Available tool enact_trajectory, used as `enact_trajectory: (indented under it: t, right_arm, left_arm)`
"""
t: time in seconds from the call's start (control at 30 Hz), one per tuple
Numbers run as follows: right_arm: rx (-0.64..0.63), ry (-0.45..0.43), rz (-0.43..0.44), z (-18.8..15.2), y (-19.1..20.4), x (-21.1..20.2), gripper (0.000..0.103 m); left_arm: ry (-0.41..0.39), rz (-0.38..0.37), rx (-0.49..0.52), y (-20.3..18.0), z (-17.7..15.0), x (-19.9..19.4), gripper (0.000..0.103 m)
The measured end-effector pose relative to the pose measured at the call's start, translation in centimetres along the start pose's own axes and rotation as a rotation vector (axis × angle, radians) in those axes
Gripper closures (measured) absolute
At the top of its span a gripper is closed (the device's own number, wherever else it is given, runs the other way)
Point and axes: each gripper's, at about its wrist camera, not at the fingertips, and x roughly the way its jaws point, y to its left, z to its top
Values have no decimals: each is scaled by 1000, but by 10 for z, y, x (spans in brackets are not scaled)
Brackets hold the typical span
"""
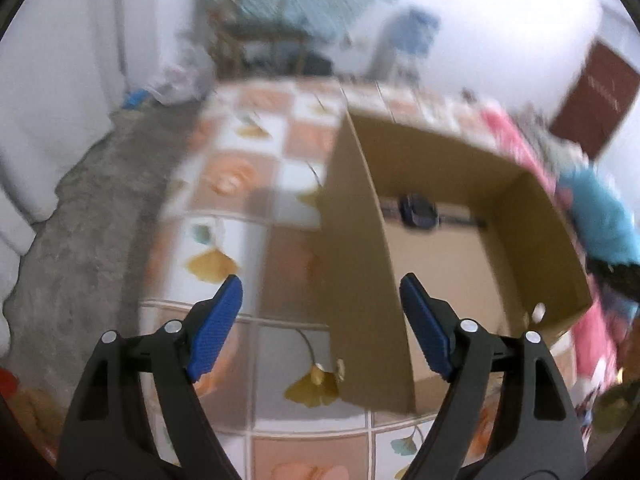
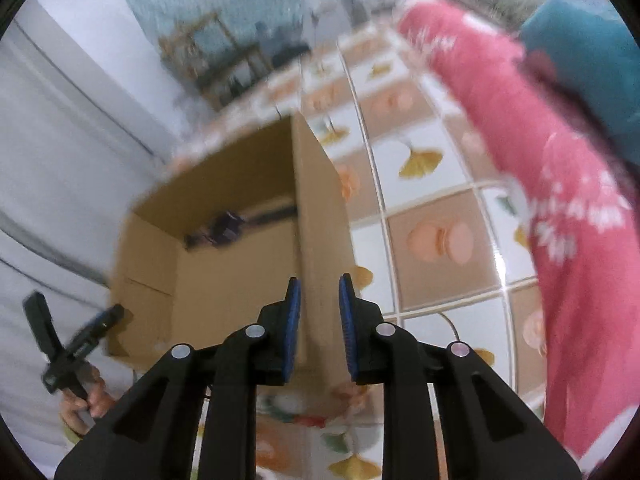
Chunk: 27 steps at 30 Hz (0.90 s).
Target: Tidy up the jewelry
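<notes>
Cardboard box (image 1: 452,184) wall fronts both grippers — pink cloth (image 2: 560,216) beside

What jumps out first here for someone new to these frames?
The open cardboard box dominates both views, standing on the flower-and-leaf tablecloth with a small dark item on its floor; blur hides what it is. The right gripper straddles one upright box wall with its jaws narrowly apart, apparently not clamped, while the left gripper is wide open at the opposite wall. Pink fabric runs along the table's right side.
</notes>
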Motion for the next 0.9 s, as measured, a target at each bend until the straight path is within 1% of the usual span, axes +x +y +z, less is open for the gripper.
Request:
enact_trajectory:
  t: [0.03,0.07,0.1,0.13,0.17,0.23,0.3,0.37,0.4,0.43,0.47,0.53,0.57,0.6,0.67,0.7,0.77,0.8,0.83,0.9]
  right_arm:
    - [-13,-13,25,-1,11,-12,53]
    - [-47,-29,74,-2,31,-28,48]
    - [-83,-29,106,-2,46,-33,42]
    - [-132,-12,137,-3,64,-41,35]
    - [-188,14,170,-4,90,-45,32]
    - [-255,61,210,-6,127,-46,20]
    - [-334,141,225,-15,172,-41,20]
    - [-442,219,238,-36,222,-43,20]
    - [-479,240,261,-45,238,-47,20]
    - [-519,272,304,-58,258,-53,20]
    - [-553,309,334,-72,275,-59,20]
    - [-600,364,369,-93,297,-68,20]
    - [-635,375,371,-106,306,-75,20]
    - [-641,378,374,-117,310,-83,20]
    - [-685,352,365,-130,312,-90,19]
    - [-699,363,345,-135,310,-90,18]
    - [-707,383,343,-141,304,-91,18]
    - [-720,382,322,-143,303,-90,18]
    - [-732,399,300,-145,301,-86,18]
    - [-724,430,304,-152,301,-84,18]
  left_arm:
    - [-39,5,-34,8,-3,-14,19]
    - [-68,22,-62,16,-5,-24,19]
    - [-85,39,-80,21,-8,-31,19]
    - [-103,63,-103,28,-13,-39,19]
    - [-112,89,-139,38,-20,-48,19]
    - [-115,112,-201,53,-31,-60,19]
    - [-120,121,-246,66,-43,-74,19]
    - [-126,161,-269,76,-54,-89,19]
    - [-132,174,-271,78,-60,-96,19]
    - [-137,188,-271,80,-65,-102,19]
    - [-138,207,-270,81,-70,-108,19]
    - [-121,224,-271,82,-80,-113,18]
    - [-111,232,-272,81,-85,-114,18]
    - [-106,235,-272,82,-89,-115,18]
    - [-93,250,-267,79,-99,-116,18]
    - [-89,251,-266,76,-103,-116,18]
    - [-92,224,-268,72,-110,-119,18]
    - [-95,219,-267,70,-113,-119,18]
    - [-100,214,-263,67,-116,-118,18]
    - [-90,212,-257,64,-121,-111,18]
